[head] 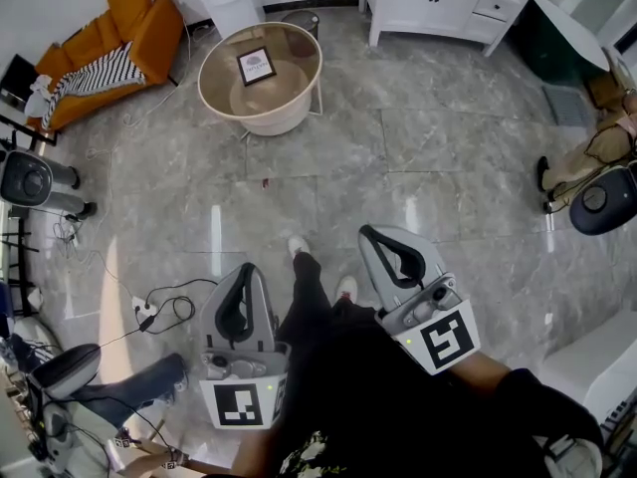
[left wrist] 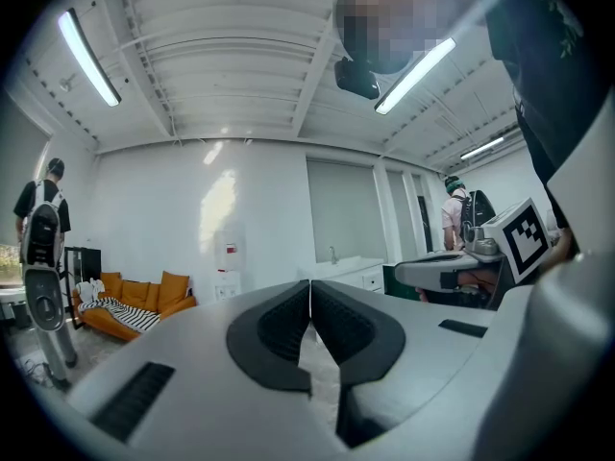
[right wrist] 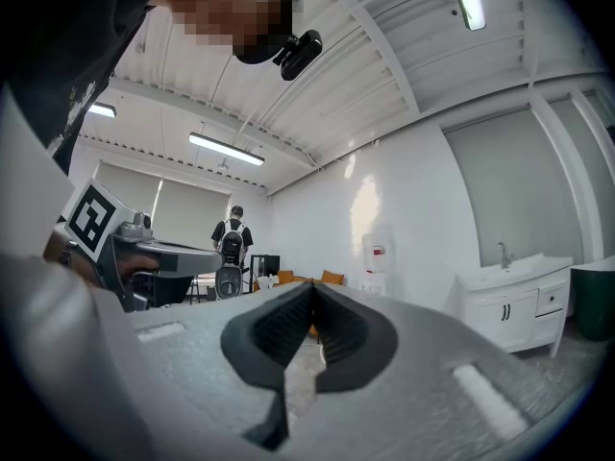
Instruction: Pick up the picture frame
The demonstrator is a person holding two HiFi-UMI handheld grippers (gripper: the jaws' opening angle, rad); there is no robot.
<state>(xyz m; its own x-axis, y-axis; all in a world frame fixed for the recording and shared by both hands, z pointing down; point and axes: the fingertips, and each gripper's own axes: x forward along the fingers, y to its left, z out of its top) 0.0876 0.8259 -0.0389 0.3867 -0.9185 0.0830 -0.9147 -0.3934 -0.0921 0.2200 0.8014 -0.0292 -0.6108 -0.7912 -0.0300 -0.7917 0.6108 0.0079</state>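
My left claw [head: 250,271] is pinched shut on nothing. In the left gripper view its dark ribbed pads [left wrist: 279,325] meet along a thin seam, and only pale floor shows through the gap beneath them. My right claw [head: 370,235] reads the same in the right gripper view, closed tight and empty. I hold both near my body, the left on the left and the right on the right, each pointing toward the far side of the room. The operator's white shoes [head: 297,245] show between them.

The picture frame [head: 257,66] lies flat near the middle of a round glass-topped desk [head: 206,86] at the far end, a little left of centre. It has a dark edge and a white mat round a small picture. It is well apart from both claws, with a stretch of grey marble floor [head: 398,157] between.

An orange sofa [head: 149,28] carrying a striped blanket [head: 95,73] stands at the far left. A white cabinet [head: 438,3] stands at the far right.
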